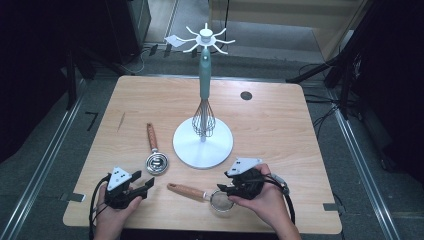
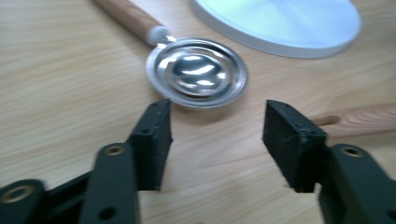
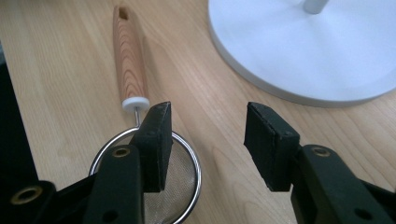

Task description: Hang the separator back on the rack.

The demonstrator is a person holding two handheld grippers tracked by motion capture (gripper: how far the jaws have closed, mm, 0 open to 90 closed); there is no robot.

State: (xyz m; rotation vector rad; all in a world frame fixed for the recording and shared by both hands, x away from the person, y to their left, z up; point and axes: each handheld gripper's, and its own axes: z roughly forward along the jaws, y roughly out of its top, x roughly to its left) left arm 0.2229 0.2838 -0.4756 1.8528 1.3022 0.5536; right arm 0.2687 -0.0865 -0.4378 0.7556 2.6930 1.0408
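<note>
on the wooden table (image 1: 270,115) the left gripper (image 1: 141,186) sits near the front left corner, held in the person's left hand (image 1: 116,212), its jaws parted with nothing between them. in the left gripper view the two black pads (image 2: 156,140) stand well apart over bare wood, and just beyond them lies the metal ladle (image 2: 196,72), its shiny bowl facing up and its wooden handle running away toward the top left. from the high view the ladle (image 1: 156,162) lies just left of the stand's white base (image 1: 222,145), handle pointing toward the far side. the right gripper (image 1: 225,190) is held in the right hand (image 1: 265,200) near the front edge, also about half open and gripping nothing. in the right gripper view its left pad (image 3: 156,140) hangs over the rim of the mesh strainer (image 3: 182,186), seemingly above it rather than touching, though that is hard to judge from this angle. the strainer (image 1: 220,201) lies flat with its wooden handle (image 1: 186,191) pointing left toward the other gripper. a whisk (image 1: 203,100) with a pale green handle hangs from the hook stand (image 1: 205,37) over the round base.
</note>
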